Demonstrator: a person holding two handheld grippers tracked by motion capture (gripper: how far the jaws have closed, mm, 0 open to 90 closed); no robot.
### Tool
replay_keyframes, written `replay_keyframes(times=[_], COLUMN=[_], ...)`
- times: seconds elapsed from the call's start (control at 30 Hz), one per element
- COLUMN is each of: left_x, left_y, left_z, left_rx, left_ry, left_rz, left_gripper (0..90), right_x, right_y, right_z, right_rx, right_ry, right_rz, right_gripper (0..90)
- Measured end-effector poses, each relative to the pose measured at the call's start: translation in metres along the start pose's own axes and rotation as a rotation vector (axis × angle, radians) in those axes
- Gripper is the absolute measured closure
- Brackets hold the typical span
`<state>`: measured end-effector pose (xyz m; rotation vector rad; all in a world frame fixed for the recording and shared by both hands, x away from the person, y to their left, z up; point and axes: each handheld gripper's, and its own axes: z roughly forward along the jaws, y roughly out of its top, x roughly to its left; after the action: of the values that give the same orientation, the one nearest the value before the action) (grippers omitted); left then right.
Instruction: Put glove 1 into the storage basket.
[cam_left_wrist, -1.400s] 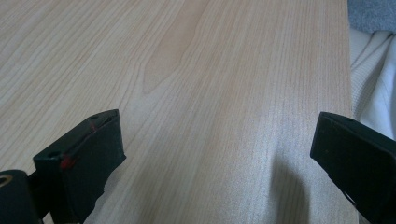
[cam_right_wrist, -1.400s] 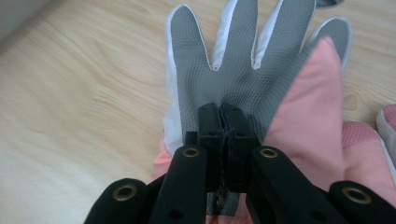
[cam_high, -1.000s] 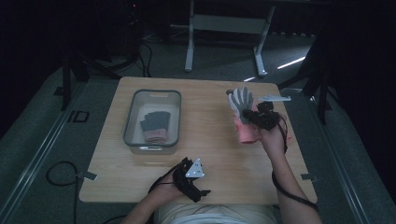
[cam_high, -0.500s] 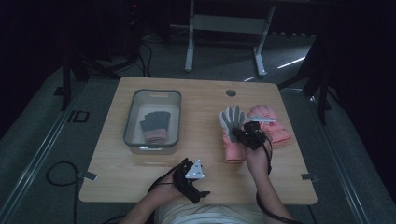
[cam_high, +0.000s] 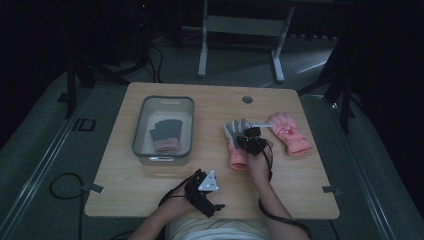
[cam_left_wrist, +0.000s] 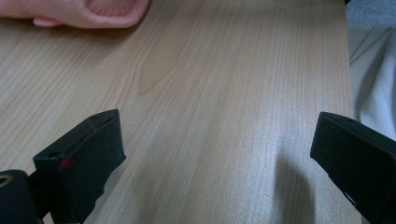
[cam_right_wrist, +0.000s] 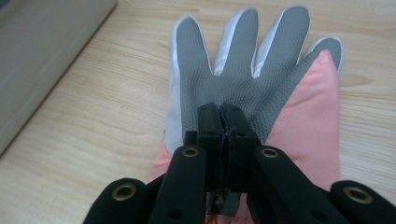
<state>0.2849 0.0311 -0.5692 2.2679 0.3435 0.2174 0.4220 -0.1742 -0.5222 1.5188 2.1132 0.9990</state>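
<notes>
On the light wooden table (cam_high: 150, 195), right of the clear plastic bin (cam_high: 141, 150), the glove with the grey palm (cam_high: 235, 131) lay flat, palm up, pink cuff toward the person. A second earlier the right gripper (cam_high: 251, 139) had held this glove up over the far right part of the table; since then it had come down and toward the middle, bringing the glove onto the wood just left of the pink glove (cam_high: 290, 133) already lying there. That read as a set-down nearly finished: the two gloves lay close beside each other, slightly apart, while another grey-and-pink glove (cam_high: 165, 136) sat inside the bin. In the right gripper view the jaws were pressed together, a fold of the grey palm fabric (cam_right_wrist: 233, 84) pinched between their tips, so the glove was down but not yet let go. Letting go looked like the remaining step. Left gripper (cam_high: 202, 192) rested near the table's front edge, jaws spread wide in its own view, nothing between them but bare wood, touching no glove; a corner of pink cuff (cam_left_wrist: 88, 9) showed far off.
</notes>
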Motion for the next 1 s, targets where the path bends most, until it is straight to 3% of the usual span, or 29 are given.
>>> replay_keyframes(times=[0.13, 0.27, 0.57, 0.77, 0.9, 0.97, 1.0], left_x=[0.000, 0.000, 0.000, 0.000, 0.000, 0.000, 0.000], left_y=[0.000, 0.000, -0.001, -0.001, -0.001, -0.001, -0.001], left_z=[0.001, 0.002, 0.001, 0.001, 0.001, 0.001, 0.001], left_rx=[0.006, 0.007, 0.005, -0.002, 0.000, -0.001, 0.002], left_ry=[-0.008, -0.005, -0.010, -0.012, -0.013, -0.012, -0.011], left_rz=[0.003, 0.004, 0.006, 0.003, 0.000, -0.001, -0.001], left_gripper=[2.2, 2.2, 2.3, 2.3, 2.3, 2.3, 2.2], right_x=[0.001, 0.005, 0.005, -0.005, -0.030, -0.043, -0.055], right_y=[-0.001, -0.004, 0.002, 0.014, 0.023, 0.025, 0.025], right_z=[0.017, 0.025, 0.023, -0.013, -0.041, -0.049, -0.055], right_rx=[0.028, 0.032, 0.020, -0.073, -0.129, -0.129, -0.134], right_ry=[0.006, -0.020, -0.021, 0.021, 0.045, 0.018, 0.029], right_rz=[0.033, 0.030, 0.056, 0.040, -0.023, -0.057, -0.062], right_gripper=[86.7, 85.1, 77.7, 70.2, 66.2, 61.9, 59.1])
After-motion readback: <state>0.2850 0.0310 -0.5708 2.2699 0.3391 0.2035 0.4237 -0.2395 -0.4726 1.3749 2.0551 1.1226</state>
